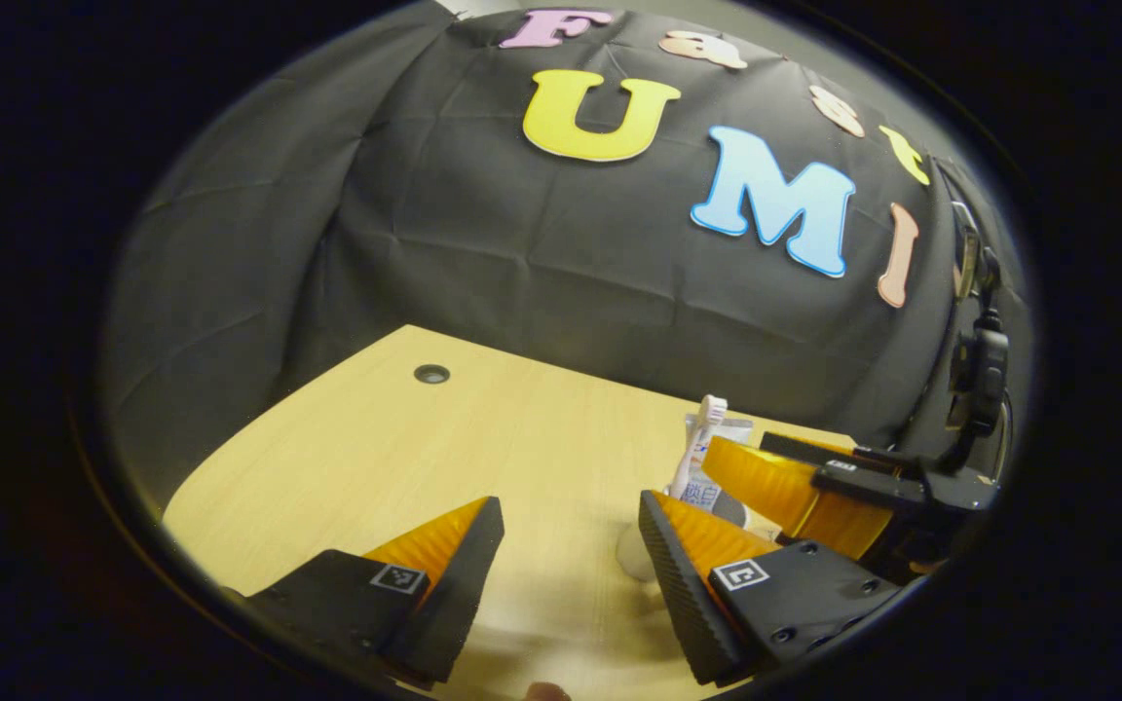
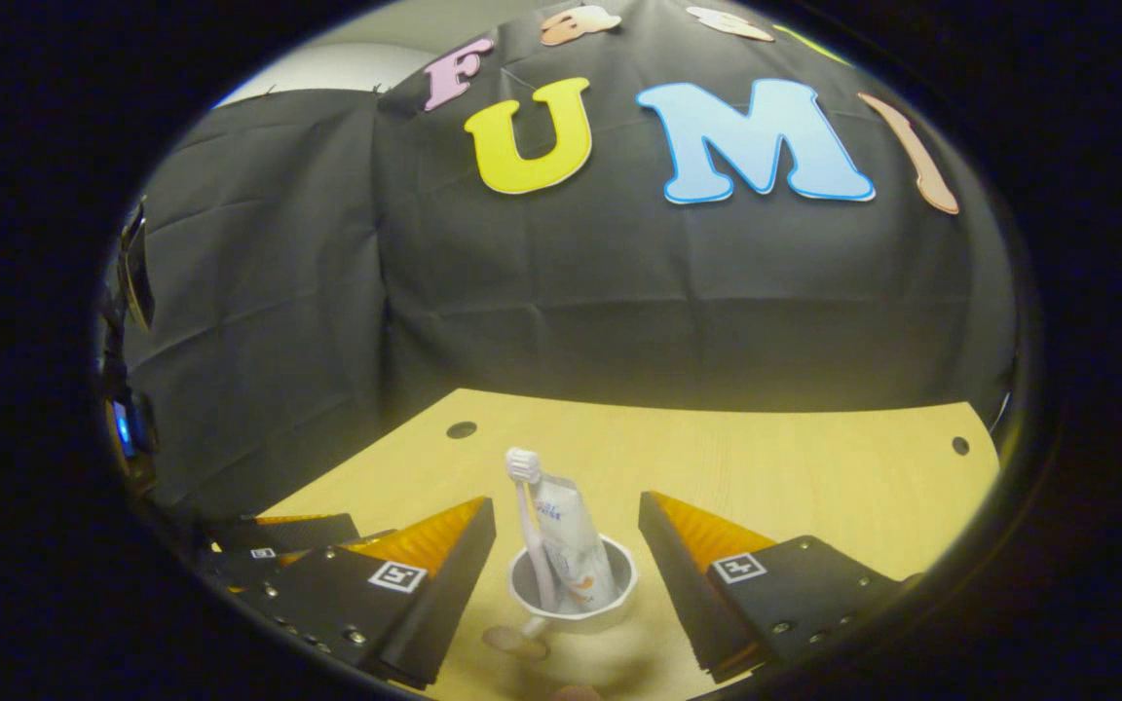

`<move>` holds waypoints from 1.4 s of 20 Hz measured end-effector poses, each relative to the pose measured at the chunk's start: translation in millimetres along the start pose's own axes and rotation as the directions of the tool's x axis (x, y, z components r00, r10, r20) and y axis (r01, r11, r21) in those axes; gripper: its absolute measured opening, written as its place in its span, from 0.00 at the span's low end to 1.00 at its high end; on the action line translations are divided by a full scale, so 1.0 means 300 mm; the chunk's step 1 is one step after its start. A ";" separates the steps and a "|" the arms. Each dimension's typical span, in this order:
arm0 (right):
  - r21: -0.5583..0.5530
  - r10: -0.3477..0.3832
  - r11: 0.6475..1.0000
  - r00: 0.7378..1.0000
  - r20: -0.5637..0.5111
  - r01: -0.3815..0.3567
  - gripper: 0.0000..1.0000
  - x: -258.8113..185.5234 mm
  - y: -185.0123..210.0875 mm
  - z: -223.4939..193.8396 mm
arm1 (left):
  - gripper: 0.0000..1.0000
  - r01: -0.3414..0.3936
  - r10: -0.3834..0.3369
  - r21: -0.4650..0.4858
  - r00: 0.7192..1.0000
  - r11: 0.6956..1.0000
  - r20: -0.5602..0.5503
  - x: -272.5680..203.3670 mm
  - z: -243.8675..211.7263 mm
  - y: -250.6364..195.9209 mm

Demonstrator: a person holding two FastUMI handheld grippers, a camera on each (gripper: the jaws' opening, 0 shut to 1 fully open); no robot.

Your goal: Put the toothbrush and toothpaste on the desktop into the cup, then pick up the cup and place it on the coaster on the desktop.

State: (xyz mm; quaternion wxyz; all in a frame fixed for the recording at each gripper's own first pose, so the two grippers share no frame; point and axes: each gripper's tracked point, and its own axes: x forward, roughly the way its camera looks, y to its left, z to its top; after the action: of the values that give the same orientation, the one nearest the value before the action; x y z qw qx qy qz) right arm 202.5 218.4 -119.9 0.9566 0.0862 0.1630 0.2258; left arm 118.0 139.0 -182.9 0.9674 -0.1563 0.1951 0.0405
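1. Looking along your right gripper (image 2: 566,531), you see its two fingers spread wide apart, holding nothing.
2. Between those fingers, a little ahead, stands the small round white cup (image 2: 573,594) on the pale wooden desktop (image 2: 814,477).
3. Your fingers are on either side of the cup, but they do not touch it.
4. Inside the cup stands the white toothbrush (image 2: 530,526), bristles up, leaning a little to the left.
5. Right beside the brush, in the same cup, is the white toothpaste tube with blue print (image 2: 571,545). It stands up too and touches the brush.
6. A small brown round thing (image 2: 512,640) lies on the desk by the cup's near left side. You cannot tell if it is the coaster.
7. Your left gripper (image 1: 571,540) is also open wide and holds nothing. Bare desk lies between its fingers.
8. In the left gripper view, the cup is mostly hidden behind your left gripper's right-hand finger. The brush and tube poke up above that finger.
9. In that same view, your right gripper sits farther off, just right of the brush and tube.
10. Two small dark round holes (image 2: 461,429) sit in the desk near the back wall.
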 end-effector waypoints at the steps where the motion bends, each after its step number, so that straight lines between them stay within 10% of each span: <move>1: 0.008 -0.001 1.000 1.000 0.002 0.001 0.91 -0.008 -0.005 0.008 | 0.91 0.004 -0.004 0.005 1.000 1.000 -0.004 -0.002 -0.001 -0.009; 15: 0.062 -0.173 0.984 0.984 0.051 0.169 0.90 -0.316 -0.269 0.138 | 0.91 0.118 -0.088 0.142 0.976 0.983 -0.200 0.024 -0.086 -0.274; 28: 0.183 -0.264 0.944 0.961 -0.087 0.276 0.90 -0.482 -0.460 0.013 | 0.91 0.162 -0.017 0.208 0.825 0.965 -0.565 0.170 -0.335 -0.360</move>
State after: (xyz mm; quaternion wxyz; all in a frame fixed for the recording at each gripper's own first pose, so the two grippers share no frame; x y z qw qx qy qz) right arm 137.3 29.5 -109.8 0.9600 0.1486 0.2238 0.0784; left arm 143.4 5.6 -260.0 0.8807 -0.0488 0.4649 -0.0771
